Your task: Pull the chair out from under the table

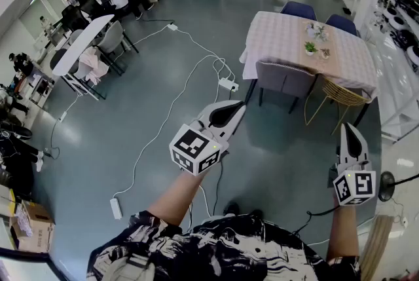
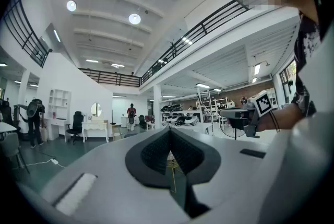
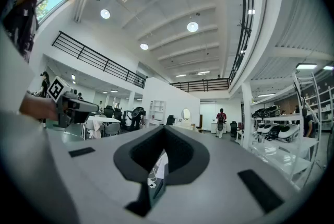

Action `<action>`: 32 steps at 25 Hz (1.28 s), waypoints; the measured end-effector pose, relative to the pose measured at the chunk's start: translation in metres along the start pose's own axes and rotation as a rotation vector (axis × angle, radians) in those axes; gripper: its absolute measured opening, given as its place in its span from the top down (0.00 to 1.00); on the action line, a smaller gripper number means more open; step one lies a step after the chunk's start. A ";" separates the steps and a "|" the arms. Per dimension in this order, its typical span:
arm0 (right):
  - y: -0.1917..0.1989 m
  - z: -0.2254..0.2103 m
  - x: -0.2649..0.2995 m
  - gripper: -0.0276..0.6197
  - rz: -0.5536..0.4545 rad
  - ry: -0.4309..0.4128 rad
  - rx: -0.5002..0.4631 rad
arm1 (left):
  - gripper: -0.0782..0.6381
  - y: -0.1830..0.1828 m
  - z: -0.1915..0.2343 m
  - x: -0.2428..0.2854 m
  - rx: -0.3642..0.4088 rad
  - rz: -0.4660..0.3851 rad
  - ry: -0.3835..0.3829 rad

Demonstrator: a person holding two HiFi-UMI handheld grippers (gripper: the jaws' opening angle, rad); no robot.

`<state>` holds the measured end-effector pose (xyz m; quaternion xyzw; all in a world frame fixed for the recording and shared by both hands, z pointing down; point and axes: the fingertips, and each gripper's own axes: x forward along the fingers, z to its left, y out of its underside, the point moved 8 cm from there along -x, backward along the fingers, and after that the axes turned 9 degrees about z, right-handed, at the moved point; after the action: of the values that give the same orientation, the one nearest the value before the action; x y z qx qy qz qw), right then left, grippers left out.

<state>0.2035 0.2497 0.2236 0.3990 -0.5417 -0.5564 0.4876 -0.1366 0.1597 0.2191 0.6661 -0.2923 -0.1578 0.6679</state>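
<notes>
The left gripper [image 1: 237, 107] has its jaws together, with nothing between them. The right gripper [image 1: 349, 128] is also closed and holds nothing. The grey chair [image 1: 285, 80] stands well ahead of both jaws, tucked under the table [image 1: 281, 37], and neither gripper touches it.

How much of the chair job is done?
Nothing is done yet. The grey chair sits tucked under the table, some way ahead. The left tongs and right tongs are shut, holding nothing. Left to do: walk over, grab the chair, pull it out.
</notes>
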 end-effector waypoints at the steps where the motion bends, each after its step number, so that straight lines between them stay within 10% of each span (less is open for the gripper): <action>1: 0.001 0.000 0.001 0.95 -0.001 -0.001 -0.001 | 0.88 0.000 0.001 0.000 0.002 0.000 0.000; 29: 0.000 0.002 0.018 0.95 -0.050 -0.006 0.023 | 0.88 0.008 0.015 0.011 -0.016 0.007 0.033; 30: -0.003 0.001 0.020 0.91 -0.086 -0.009 0.040 | 0.88 0.008 0.015 0.012 -0.018 0.009 0.036; 31: -0.006 0.001 0.022 0.46 -0.121 -0.016 0.058 | 0.88 0.009 0.016 0.012 -0.021 0.010 0.037; 32: -0.010 0.001 0.024 0.33 -0.145 -0.024 0.068 | 0.88 0.009 0.017 0.012 -0.024 0.010 0.038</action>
<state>0.1960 0.2255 0.2164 0.4469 -0.5355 -0.5764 0.4257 -0.1393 0.1394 0.2289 0.6594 -0.2806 -0.1453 0.6821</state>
